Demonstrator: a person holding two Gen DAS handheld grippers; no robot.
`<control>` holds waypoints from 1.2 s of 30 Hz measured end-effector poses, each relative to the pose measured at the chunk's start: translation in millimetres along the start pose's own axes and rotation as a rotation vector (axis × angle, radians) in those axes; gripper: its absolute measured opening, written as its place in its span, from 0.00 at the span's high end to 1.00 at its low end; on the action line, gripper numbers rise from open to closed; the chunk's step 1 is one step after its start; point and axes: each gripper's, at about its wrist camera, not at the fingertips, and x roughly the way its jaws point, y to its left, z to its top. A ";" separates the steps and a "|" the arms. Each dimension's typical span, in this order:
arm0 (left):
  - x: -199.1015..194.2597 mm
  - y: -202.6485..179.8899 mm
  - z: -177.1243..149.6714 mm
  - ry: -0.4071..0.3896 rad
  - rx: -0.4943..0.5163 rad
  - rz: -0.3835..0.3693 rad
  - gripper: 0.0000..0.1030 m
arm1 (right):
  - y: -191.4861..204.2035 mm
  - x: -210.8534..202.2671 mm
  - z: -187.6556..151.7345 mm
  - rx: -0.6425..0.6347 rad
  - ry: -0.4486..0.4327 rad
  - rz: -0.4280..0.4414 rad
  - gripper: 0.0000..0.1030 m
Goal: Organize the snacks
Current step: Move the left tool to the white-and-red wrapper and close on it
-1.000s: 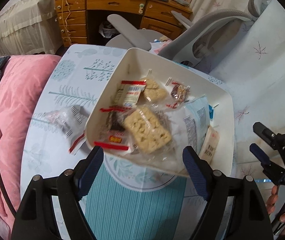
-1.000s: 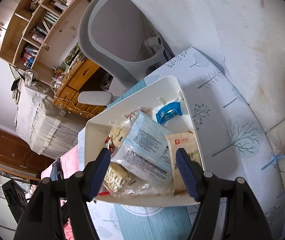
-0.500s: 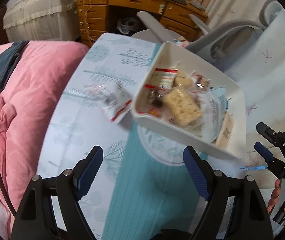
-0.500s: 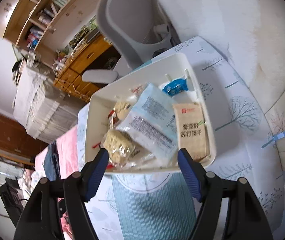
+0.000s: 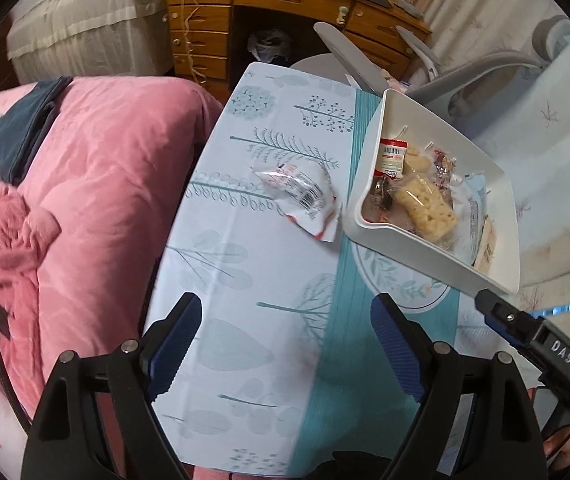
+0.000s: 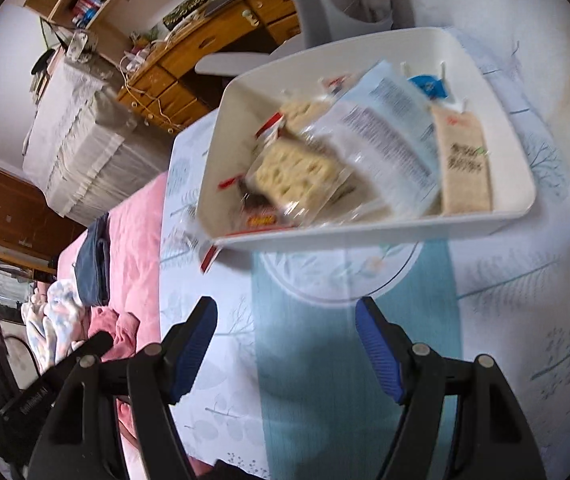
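Note:
A white bin [image 5: 417, 236] [image 6: 365, 232] stands on the table and holds several packaged snacks, among them a yellow cracker pack [image 5: 425, 204] [image 6: 297, 168], a clear printed bag [image 6: 385, 144] and a tan biscuit pack [image 6: 465, 164]. One white and red snack packet [image 5: 305, 196] lies on the tablecloth just left of the bin. My left gripper [image 5: 285, 336] is open and empty, over the table short of the packet. My right gripper [image 6: 285, 340] is open and empty, in front of the bin; its body shows in the left wrist view [image 5: 533, 336].
The table has a pale blue tree-print cloth [image 5: 253, 264] with a teal stripe. A pink quilt [image 5: 97, 184] lies along its left edge. A grey office chair [image 5: 485, 76] and a wooden desk [image 5: 285, 12] stand behind the table.
Both grippers have drawn back from the bin and stayed open. The left view has swung left, so the loose packet now lies nearer its centre.

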 end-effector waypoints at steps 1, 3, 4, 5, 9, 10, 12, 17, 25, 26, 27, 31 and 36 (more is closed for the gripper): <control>-0.8 3.9 2.8 0.003 0.019 -0.002 0.15 | 5.5 3.1 -4.2 0.001 0.002 -0.006 0.30; -0.7 11.0 10.3 0.011 0.061 -0.012 0.15 | 15.8 8.0 -11.1 0.002 0.000 -0.027 0.30; -0.3 12.8 13.5 0.016 0.077 -0.018 0.15 | 21.7 10.3 -15.1 0.004 -0.004 -0.039 0.30; 0.9 15.5 17.6 0.023 0.101 -0.026 0.15 | 26.1 12.1 -17.3 0.005 -0.008 -0.048 0.30; 9.3 18.5 32.8 0.051 0.204 -0.041 0.14 | 39.1 19.5 -29.3 0.030 -0.039 -0.108 0.20; 11.8 18.0 36.1 0.058 0.229 -0.045 0.14 | 40.9 21.2 -31.0 0.039 -0.045 -0.119 0.20; 18.1 14.7 42.8 0.072 0.293 -0.053 0.14 | 44.9 27.0 -37.1 0.062 -0.062 -0.153 0.20; 38.2 1.7 58.8 0.095 0.442 -0.074 0.14 | 50.7 40.2 -53.9 0.091 -0.109 -0.277 0.20; 94.9 -17.9 74.4 0.151 0.577 -0.120 0.13 | 50.2 61.0 -78.7 0.120 -0.114 -0.441 0.20; 102.6 -19.1 75.0 0.158 0.580 -0.126 0.13 | 49.6 63.6 -81.0 0.121 -0.114 -0.455 0.20; 110.6 -20.5 75.6 0.159 0.582 -0.124 0.13 | 47.9 66.5 -83.6 0.125 -0.112 -0.470 0.20; 140.8 -21.5 79.7 0.154 0.587 -0.116 0.13 | 38.7 78.6 -90.8 0.151 -0.101 -0.506 0.20; 168.4 -20.5 87.0 0.143 0.568 -0.110 0.13 | 29.3 88.7 -96.4 0.183 -0.091 -0.527 0.20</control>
